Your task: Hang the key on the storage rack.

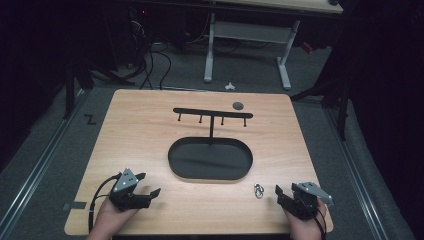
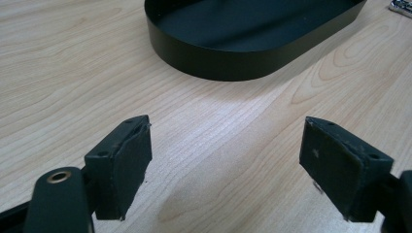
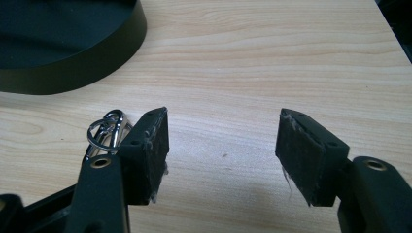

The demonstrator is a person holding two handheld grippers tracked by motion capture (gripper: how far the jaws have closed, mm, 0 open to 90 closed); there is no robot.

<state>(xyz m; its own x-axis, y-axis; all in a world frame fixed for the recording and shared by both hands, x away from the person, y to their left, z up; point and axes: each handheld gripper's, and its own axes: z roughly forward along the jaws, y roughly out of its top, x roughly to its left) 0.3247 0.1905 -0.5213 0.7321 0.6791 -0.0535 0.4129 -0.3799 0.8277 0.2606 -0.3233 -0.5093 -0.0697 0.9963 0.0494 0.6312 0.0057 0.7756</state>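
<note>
In the high view we see a wooden desk [image 1: 150, 125] with a black oval tray [image 1: 210, 159] at the centre of the frame, its long axis running left to right. Just above it in the frame stands a black rack [image 1: 212, 114]: a thin post rising from the tray's far edge, topped by a horizontal bar that also runs left to right, with four short pegs hanging from it. A small dark round disc [image 1: 238, 105] lies on the desk just beyond the bar's right end.

At lower right of centre, between the tray and the right claw [image 1: 282, 192], we find a small silver key ring with a clasp [image 1: 258, 190] lying flat on the desk. Its long axis runs roughly top to bottom in the frame. In the right gripper view it [image 3: 106, 132] sits just outside the left jaw, apart from the pads.

The right claw [image 3: 223, 150] is released, jaws wide apart over bare wood. The left claw [image 1: 147, 184], at lower left of the frame, is likewise released; in the left gripper view its jaws [image 2: 226, 160] gape empty, pointing towards the tray's wall [image 2: 228, 65].
</note>
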